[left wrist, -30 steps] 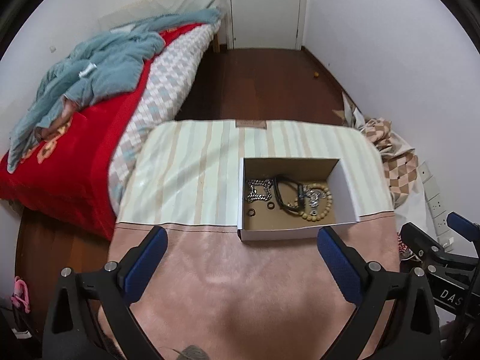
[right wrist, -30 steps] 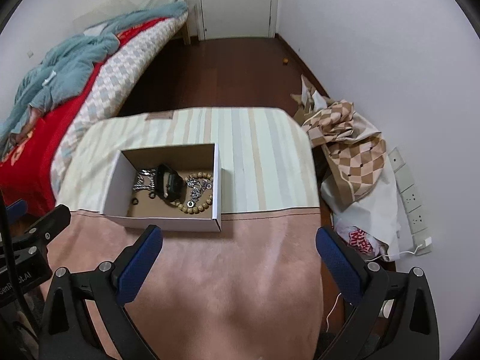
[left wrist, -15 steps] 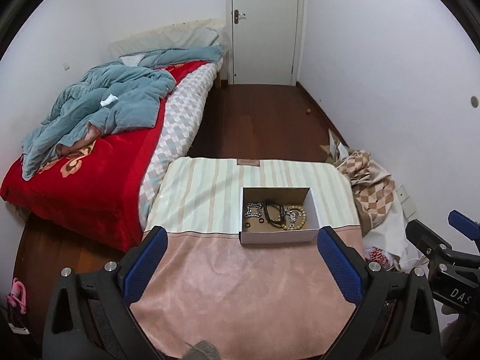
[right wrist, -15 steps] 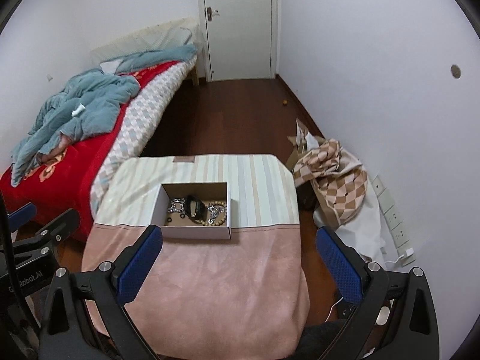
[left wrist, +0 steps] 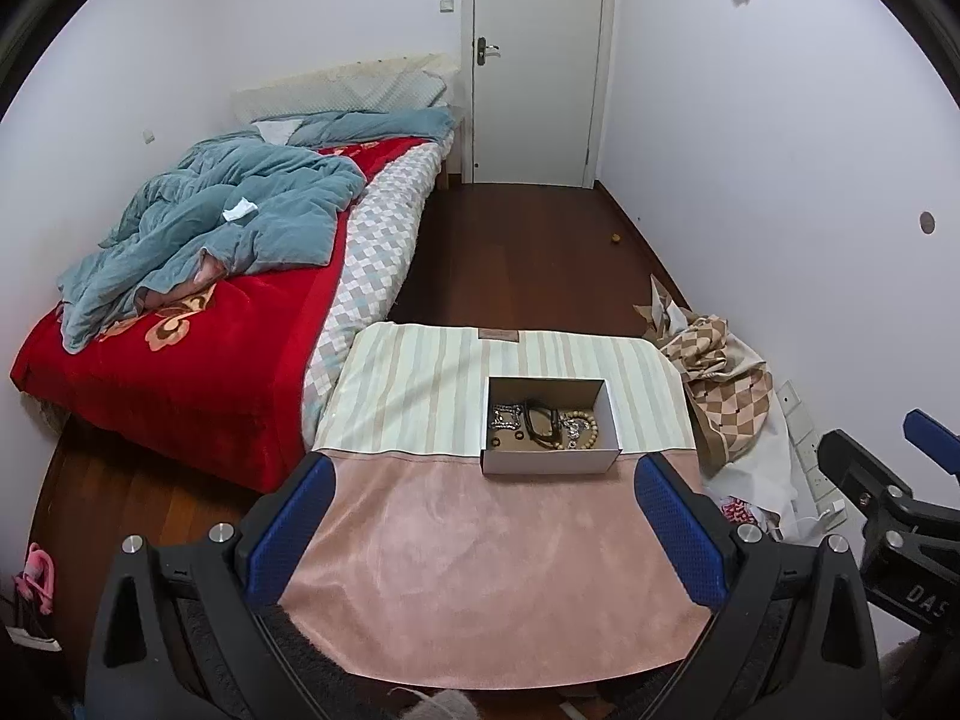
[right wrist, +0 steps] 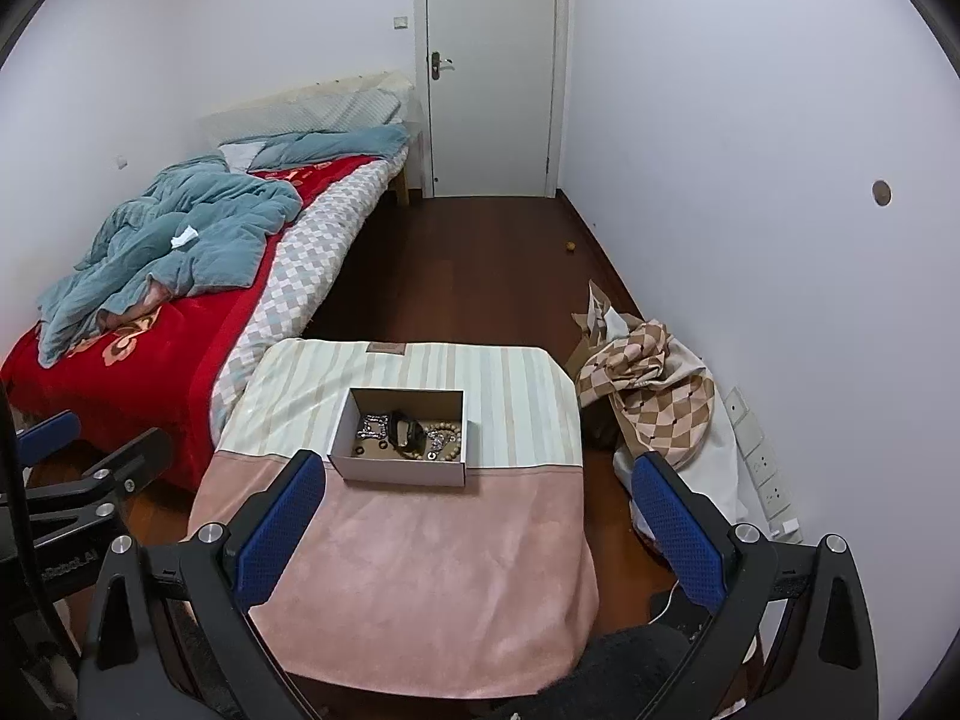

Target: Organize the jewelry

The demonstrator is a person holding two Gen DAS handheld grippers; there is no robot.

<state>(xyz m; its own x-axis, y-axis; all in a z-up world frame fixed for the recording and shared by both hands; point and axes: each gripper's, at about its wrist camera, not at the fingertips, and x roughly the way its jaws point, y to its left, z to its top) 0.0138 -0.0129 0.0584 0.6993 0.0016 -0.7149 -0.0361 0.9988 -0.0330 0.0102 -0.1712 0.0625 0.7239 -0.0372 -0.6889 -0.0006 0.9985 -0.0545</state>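
Note:
A small open cardboard box [left wrist: 549,461] stands on a cloth-covered table [left wrist: 480,570]. It holds a silver chain [left wrist: 506,417], a black band [left wrist: 543,420], a wooden bead bracelet [left wrist: 591,429] and small dark rings. The box also shows in the right wrist view [right wrist: 399,473]. My left gripper [left wrist: 483,525] is open and empty, high above and back from the table's near edge. My right gripper [right wrist: 477,519] is open and empty, likewise raised and drawn back from the box.
A bed [left wrist: 180,354] with a red blanket and blue quilt lies left of the table. A checked cloth pile [right wrist: 654,402] sits on the floor at the right by wall sockets. A white door [left wrist: 537,60] closes the far end of the dark wooden floor.
Both grippers have pulled up and back from the table. The box looks much smaller and more of the room is in view. Both stay open and empty.

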